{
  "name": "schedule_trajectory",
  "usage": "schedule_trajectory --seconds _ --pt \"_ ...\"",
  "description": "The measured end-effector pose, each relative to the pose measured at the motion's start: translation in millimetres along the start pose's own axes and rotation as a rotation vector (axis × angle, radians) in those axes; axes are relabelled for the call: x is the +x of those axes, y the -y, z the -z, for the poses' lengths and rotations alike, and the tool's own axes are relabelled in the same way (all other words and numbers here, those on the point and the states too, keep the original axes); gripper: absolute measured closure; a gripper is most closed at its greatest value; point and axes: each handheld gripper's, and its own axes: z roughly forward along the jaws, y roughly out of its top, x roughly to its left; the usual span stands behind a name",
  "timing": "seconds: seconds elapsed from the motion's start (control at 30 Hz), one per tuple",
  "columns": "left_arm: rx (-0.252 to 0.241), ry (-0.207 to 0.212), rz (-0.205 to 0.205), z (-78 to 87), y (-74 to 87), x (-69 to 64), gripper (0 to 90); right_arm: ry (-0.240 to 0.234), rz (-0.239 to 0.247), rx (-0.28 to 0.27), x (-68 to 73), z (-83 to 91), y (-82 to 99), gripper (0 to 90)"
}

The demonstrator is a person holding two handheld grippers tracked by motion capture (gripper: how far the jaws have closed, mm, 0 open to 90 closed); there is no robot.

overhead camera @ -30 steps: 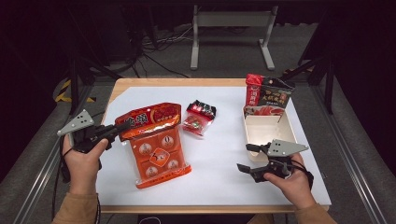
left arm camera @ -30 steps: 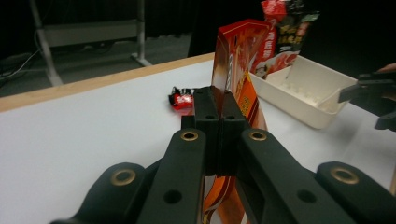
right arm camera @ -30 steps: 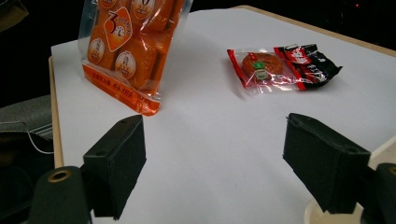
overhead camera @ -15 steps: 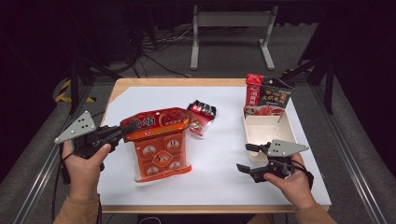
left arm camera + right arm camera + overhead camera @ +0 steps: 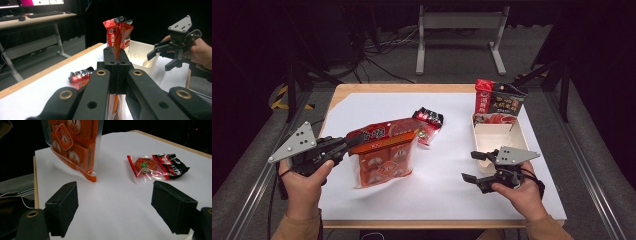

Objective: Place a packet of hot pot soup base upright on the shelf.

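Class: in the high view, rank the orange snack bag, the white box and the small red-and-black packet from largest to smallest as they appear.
1. orange snack bag
2. white box
3. small red-and-black packet
The bag is lifted nearer the camera, which may enlarge it.

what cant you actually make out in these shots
- Print on the orange snack bag: too small and motion-blurred in the high view, cut off by the top edge in the right gripper view.
- The bag's lower part: hidden behind the left gripper in its own view.
- Floor of the white box: hidden by its wall in the left gripper view.
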Motion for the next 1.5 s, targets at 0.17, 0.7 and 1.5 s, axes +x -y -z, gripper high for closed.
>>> schedule_trajectory --seconds 0.17,0.7,1.5 --pt "-0.006 0.011 -0.015 -4.7 -4.9 -4.9 90.0 -0.025 0.014 -0.001 2.8 -9.8 -6.6 22.6" --pt "-0.040 0.025 -0.043 -5.9 -19.0 -19.1 90.0 -0.135 0.046 -0.035 9.8 -53.4 -37.8 21.4" --pt "-0.054 0.110 -0.053 -27.4 -30.0 -34.8 90.0 -0.246 0.127 -0.131 23.1 -104.5 -51.3 16.3"
